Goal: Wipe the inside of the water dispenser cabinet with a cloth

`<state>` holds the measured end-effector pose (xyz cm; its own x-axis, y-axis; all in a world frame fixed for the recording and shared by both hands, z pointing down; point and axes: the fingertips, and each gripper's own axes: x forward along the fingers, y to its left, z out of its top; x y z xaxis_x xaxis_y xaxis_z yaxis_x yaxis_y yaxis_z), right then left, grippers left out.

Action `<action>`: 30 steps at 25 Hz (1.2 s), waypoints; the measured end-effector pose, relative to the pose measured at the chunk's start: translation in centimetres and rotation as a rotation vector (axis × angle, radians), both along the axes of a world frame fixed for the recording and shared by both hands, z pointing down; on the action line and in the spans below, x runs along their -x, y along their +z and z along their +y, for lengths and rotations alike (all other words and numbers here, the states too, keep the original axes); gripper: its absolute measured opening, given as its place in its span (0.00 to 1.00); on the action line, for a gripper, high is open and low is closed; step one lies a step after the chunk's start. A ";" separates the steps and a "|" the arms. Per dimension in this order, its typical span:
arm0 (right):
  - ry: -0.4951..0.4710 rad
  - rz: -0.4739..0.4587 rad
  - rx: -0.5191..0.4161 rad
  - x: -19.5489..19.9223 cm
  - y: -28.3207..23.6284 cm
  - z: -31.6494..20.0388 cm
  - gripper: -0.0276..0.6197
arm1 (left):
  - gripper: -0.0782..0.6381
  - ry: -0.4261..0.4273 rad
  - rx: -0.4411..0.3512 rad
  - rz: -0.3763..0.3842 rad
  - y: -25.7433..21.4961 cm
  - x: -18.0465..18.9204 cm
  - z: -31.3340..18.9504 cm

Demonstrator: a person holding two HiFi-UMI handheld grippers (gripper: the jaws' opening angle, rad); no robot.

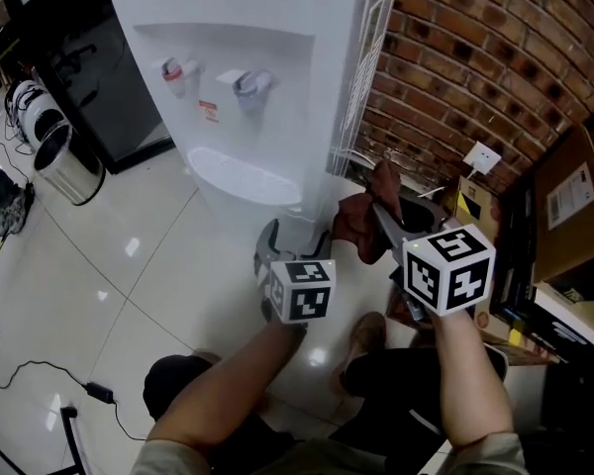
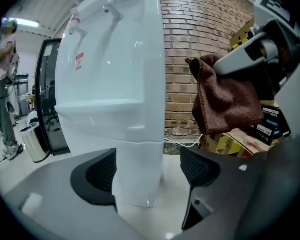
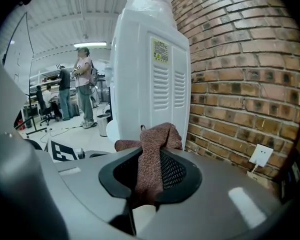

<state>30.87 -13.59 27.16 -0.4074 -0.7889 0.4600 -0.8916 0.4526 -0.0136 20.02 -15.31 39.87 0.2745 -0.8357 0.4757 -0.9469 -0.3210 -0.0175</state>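
The white water dispenser (image 1: 247,87) stands against the brick wall, and the cabinet's inside is not visible. My left gripper (image 1: 295,239) is low in front of its base, jaws spread wide. In the left gripper view the left gripper (image 2: 147,166) frames the dispenser's (image 2: 115,84) lower corner, and the pads do not touch it. To the right, my right gripper (image 1: 388,221) is shut on a brown cloth (image 1: 359,221), which hangs bunched beside the dispenser's side. The cloth (image 3: 152,154) sits pinched in the right gripper (image 3: 150,170), facing the dispenser's vented side (image 3: 160,74).
A metal bin (image 1: 64,161) and cables lie on the tiled floor at the left. Cardboard boxes (image 1: 574,206) and a wall socket (image 1: 483,156) are at the right by the brick wall (image 1: 475,57). People (image 3: 82,86) stand far off.
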 end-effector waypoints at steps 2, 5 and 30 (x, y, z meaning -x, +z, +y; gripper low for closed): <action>0.001 0.002 0.002 -0.3 0.1 0.3 0.18 | 0.64 -0.014 0.004 -0.022 0.5 -0.2 -0.3; 0.001 0.003 0.002 -0.6 0.3 0.7 0.18 | 0.64 -0.042 0.015 -0.023 1.1 -0.1 -0.9; -0.019 0.024 -0.038 0.1 -1.1 2.5 0.18 | 0.28 -0.211 0.028 -0.035 0.3 7.1 0.1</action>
<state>30.82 -11.08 26.06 -0.4122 -0.7982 0.4392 -0.8825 0.4696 0.0251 12.94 -15.22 40.18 0.0774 -0.8590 0.5061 -0.9922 -0.1162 -0.0455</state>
